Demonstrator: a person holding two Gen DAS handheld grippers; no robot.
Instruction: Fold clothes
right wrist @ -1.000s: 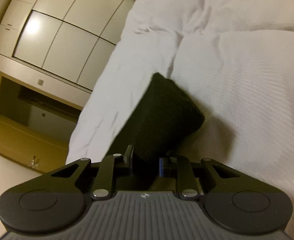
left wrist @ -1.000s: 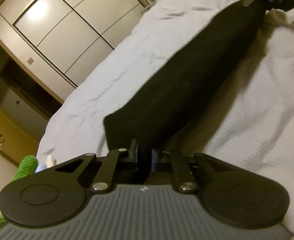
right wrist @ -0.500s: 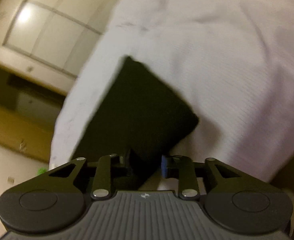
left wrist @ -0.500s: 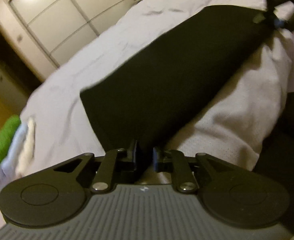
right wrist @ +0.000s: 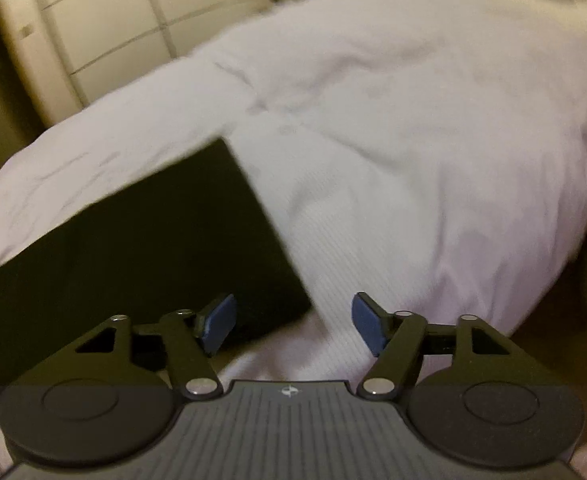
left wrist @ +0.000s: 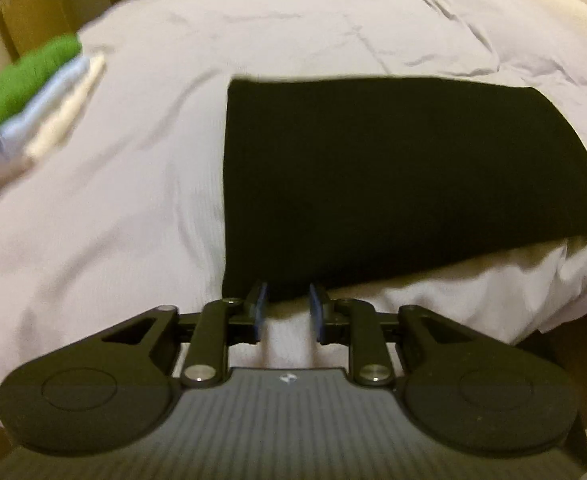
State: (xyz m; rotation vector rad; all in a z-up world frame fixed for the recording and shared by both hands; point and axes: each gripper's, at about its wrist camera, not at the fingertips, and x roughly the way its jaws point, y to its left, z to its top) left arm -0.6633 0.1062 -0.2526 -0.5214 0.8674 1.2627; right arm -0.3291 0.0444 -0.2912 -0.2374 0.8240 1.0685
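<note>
Left wrist view: the left gripper (left wrist: 287, 307) has just opened, releasing the black garment (left wrist: 393, 176); the right gripper (right wrist: 293, 324) has just spread wide, empty.

Both claws tilted downward, pads apart.
The left claw (left wrist: 287, 307) has just been opening slightly, gripping nothing; the right claw (right wrist: 293, 322) has just been opening wide, nothing between its pads.

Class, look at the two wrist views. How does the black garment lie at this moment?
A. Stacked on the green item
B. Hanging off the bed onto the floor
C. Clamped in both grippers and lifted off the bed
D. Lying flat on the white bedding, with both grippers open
D: the black garment lies spread on the white bedding; the left gripper and right gripper show open jaws, nothing pinched.
</note>
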